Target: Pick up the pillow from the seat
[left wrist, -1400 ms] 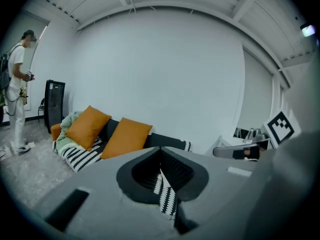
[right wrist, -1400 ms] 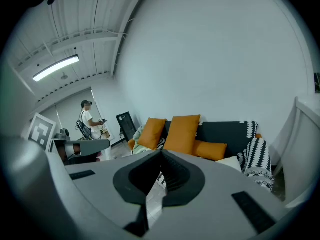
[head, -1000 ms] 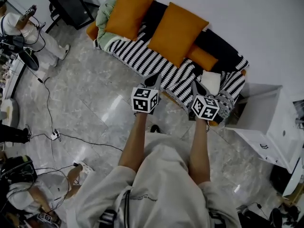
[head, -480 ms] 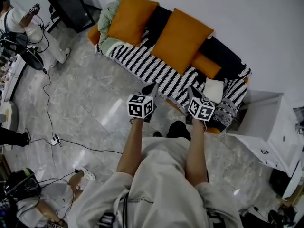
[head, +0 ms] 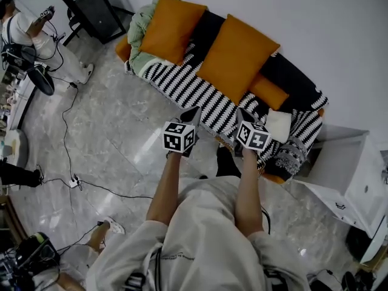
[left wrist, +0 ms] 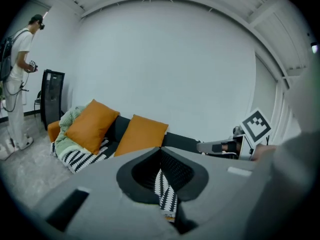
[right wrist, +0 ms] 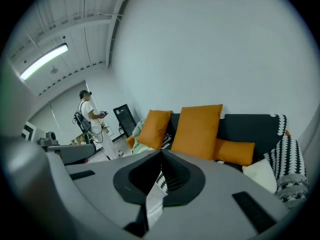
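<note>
On a sofa under a black-and-white striped throw (head: pixel 200 93) two big orange pillows lean against the back: one in the middle (head: pixel 237 58), one nearer the left end (head: pixel 171 29). A small orange bolster (head: pixel 268 91) and a small white pillow (head: pixel 278 125) lie toward the right end. My left gripper (head: pixel 194 111) and right gripper (head: pixel 241 113) hover side by side over the seat's front edge, both shut and empty, touching nothing. The right gripper view shows the pillows (right wrist: pixel 197 131) ahead beyond its closed jaws; the left gripper view shows them (left wrist: pixel 141 134) too.
A green blanket (head: pixel 140 32) is bunched at the sofa's left end. A white cabinet (head: pixel 345 168) stands to the right of the sofa, a black stand (head: pixel 91 5) at the far left. Cables (head: pixel 66 138) trail over the marble floor, where a person (head: pixel 33 38) stands.
Both grippers have moved forward and a little down toward the sofa's front edge, staying shut. The sofa now sits closer beneath them.
</note>
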The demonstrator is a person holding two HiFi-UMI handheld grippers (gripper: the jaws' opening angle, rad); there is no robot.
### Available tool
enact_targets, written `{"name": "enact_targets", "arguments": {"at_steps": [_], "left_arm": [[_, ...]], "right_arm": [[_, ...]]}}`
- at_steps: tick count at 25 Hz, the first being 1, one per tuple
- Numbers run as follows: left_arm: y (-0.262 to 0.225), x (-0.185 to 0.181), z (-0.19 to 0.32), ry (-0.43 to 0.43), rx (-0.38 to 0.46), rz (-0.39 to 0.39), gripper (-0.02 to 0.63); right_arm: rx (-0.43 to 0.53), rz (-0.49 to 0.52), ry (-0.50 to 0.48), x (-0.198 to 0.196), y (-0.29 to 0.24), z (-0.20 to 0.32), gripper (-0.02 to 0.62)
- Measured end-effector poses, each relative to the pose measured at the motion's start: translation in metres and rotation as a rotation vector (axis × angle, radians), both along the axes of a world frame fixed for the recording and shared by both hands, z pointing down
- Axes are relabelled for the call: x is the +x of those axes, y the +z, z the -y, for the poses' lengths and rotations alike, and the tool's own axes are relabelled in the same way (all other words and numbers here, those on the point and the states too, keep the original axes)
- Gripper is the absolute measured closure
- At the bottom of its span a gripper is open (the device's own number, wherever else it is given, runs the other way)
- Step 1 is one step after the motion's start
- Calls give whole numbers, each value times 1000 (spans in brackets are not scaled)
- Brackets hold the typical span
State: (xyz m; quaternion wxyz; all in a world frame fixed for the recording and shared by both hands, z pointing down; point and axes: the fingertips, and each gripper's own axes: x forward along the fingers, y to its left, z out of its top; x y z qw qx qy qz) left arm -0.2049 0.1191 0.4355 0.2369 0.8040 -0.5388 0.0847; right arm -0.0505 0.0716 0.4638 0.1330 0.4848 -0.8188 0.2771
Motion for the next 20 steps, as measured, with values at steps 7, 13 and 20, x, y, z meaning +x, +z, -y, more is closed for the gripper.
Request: {"name": "enact_targets", "arguments": {"at_steps": [7, 13, 20], "left_arm": [[-24, 9, 104, 42, 45, 60, 600], [-43, 49, 175, 73, 70, 84, 600], [-8, 65, 206, 112, -21, 99, 600]], "right_arm": [[56, 34, -43, -20, -33, 99, 589], [70, 88, 21, 30, -49, 168, 589], [-1, 165, 156, 84, -11, 203, 588]]}}
